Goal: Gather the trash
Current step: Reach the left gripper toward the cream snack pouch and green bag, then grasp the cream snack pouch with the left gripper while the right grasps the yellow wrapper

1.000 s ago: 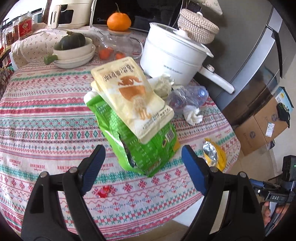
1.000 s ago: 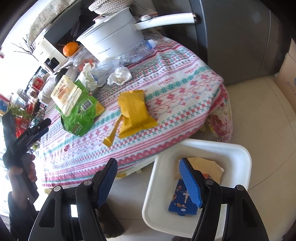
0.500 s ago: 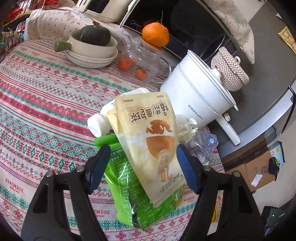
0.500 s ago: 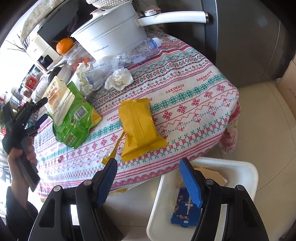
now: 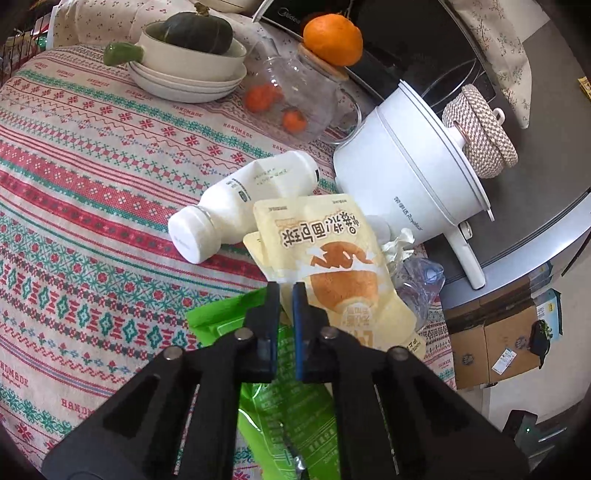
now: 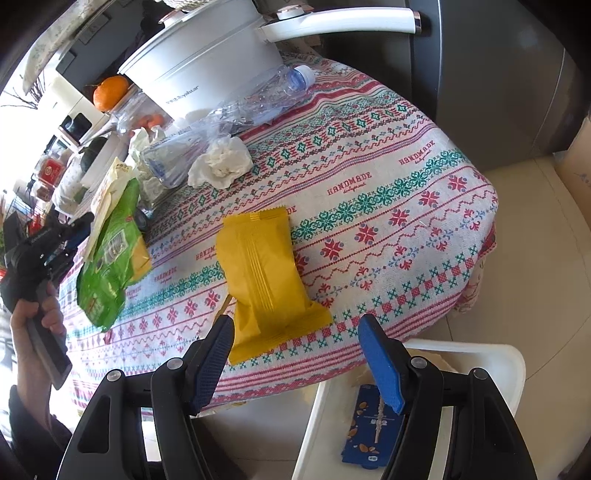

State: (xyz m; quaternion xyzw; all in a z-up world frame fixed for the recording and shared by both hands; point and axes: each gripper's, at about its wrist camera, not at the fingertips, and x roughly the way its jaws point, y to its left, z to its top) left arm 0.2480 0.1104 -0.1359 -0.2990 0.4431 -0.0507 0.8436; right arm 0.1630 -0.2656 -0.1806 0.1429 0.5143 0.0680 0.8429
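Left wrist view. Bowl [image 5: 188, 61] with a dark squash [image 5: 199, 29] at the far left of the surface [image 5: 74, 177], on stacked plates. Glass jar [image 5: 295, 99] beside it, an orange [image 5: 332, 38] on its lid. White bottle [image 5: 240, 206] lies on its side mid-surface, cap toward the camera. Cream pouch [image 5: 332, 258] overlaps a green bag [image 5: 288, 398]; left claw [image 5: 285, 291] is clenched on the pouch's near edge, blue pads almost meeting with the pouch between them. White pot [image 5: 406, 177] stands just behind, woven lid [image 5: 480, 129] on top. Crumpled tissue [image 5: 397, 240] and a crushed clear bottle [image 5: 417, 288] lie between pouch and pot.

Right wrist view. Left claw [image 6: 79, 225] seen at the surface's left edge, at the pouch [image 6: 110, 188] and green bag [image 6: 107, 258]. Crushed bottles [image 6: 229, 110] and tissue [image 6: 221, 164] lie mid-surface in front of the pot [image 6: 207, 62]. Yellow wrapper [image 6: 266, 280] lies flat near the near edge. Right claw [image 6: 297, 328] is released, fingers wide apart and holding nothing, poised over the near edge just short of the wrapper. White bin [image 6: 480, 362] on the floor below right, a blue packet [image 6: 373, 428] inside.
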